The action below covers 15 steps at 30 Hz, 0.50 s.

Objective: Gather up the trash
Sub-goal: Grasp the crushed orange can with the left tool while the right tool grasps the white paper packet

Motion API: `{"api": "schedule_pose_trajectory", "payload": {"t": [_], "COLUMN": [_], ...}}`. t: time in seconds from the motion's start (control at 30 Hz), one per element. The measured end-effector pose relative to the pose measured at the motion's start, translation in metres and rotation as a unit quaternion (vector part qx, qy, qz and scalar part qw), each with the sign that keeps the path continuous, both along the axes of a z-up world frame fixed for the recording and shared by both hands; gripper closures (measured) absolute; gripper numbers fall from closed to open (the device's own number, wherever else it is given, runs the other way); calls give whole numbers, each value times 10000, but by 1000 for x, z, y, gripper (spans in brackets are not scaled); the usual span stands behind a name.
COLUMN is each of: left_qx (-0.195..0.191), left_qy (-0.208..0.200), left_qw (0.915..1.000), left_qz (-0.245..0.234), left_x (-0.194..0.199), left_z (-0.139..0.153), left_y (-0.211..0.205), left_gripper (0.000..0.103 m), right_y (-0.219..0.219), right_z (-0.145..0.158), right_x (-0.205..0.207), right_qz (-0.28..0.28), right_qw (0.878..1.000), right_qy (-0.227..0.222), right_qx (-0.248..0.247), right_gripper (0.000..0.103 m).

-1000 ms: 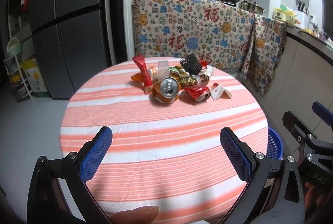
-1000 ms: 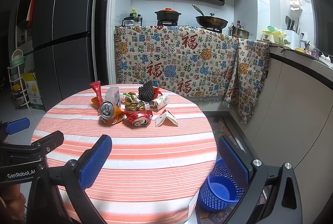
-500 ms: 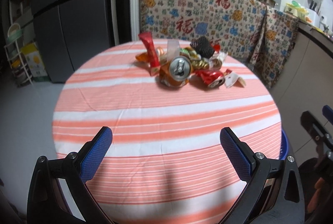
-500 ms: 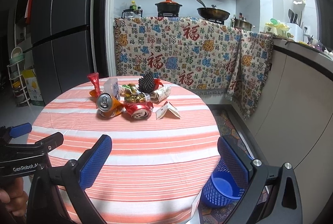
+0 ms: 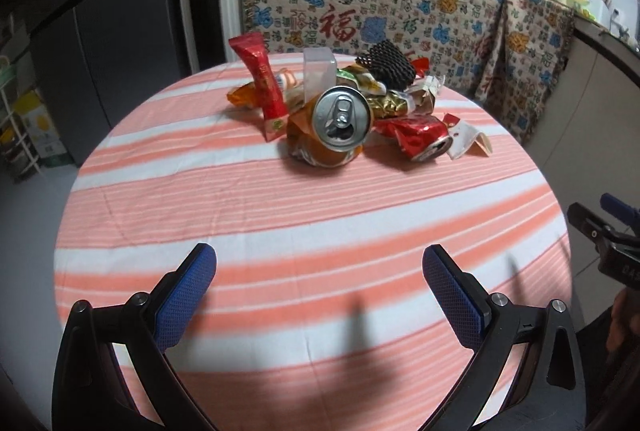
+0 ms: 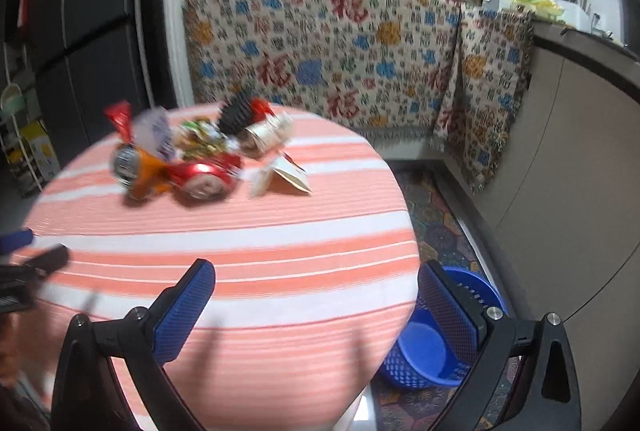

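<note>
Nearer now, trash pile [image 5: 344, 111]; only right view shows basket [image 6: 436, 347].

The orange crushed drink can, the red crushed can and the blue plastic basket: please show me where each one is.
Orange crushed drink can [image 5: 341, 119]: left wrist view, on its silver top.
Red crushed can [image 5: 420, 139]: left wrist view, on its crumpled side.
Blue plastic basket [image 6: 416, 371]: right wrist view, on its latticed wall.

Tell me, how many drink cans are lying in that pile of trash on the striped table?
2. A crumpled orange metal can lies at the front of the pile, its silver top facing the left camera; a crushed red metal can lies just right of it. Wrappers could hide others.
</note>
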State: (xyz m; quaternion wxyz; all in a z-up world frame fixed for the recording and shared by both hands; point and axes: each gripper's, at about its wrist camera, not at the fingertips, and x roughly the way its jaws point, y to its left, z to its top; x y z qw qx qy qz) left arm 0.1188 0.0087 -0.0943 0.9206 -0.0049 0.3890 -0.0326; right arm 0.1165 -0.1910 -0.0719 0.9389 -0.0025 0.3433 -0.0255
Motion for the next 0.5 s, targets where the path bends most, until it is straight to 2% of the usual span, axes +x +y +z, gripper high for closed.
{"api": "schedule_pose_trajectory", "payload": {"t": [0.17, 0.33, 0.4, 0.5], "left_qx": [-122, -185, -56, 379], "left_qy": [-46, -201, -300, -388], "left_qw": [9999, 9991, 9982, 9955], "left_qz": [-62, -325, -512, -776], "left_x": [27, 58, 73, 96], "left_z": [3, 8, 9, 2], "left_y": [10, 1, -8, -22], "left_gripper": [0, 0, 0, 0], "right_y": [-16, -19, -18, -16], "right_z": [-20, -31, -34, -37], "right_x": [29, 36, 39, 42], "right_qz": [107, 193, 194, 178], "right_qw": [9993, 9977, 9977, 9974], "right_qy": [335, 464, 492, 526], "right_qx": [146, 448, 434, 452], "right_gripper": [0, 0, 0, 0]}}
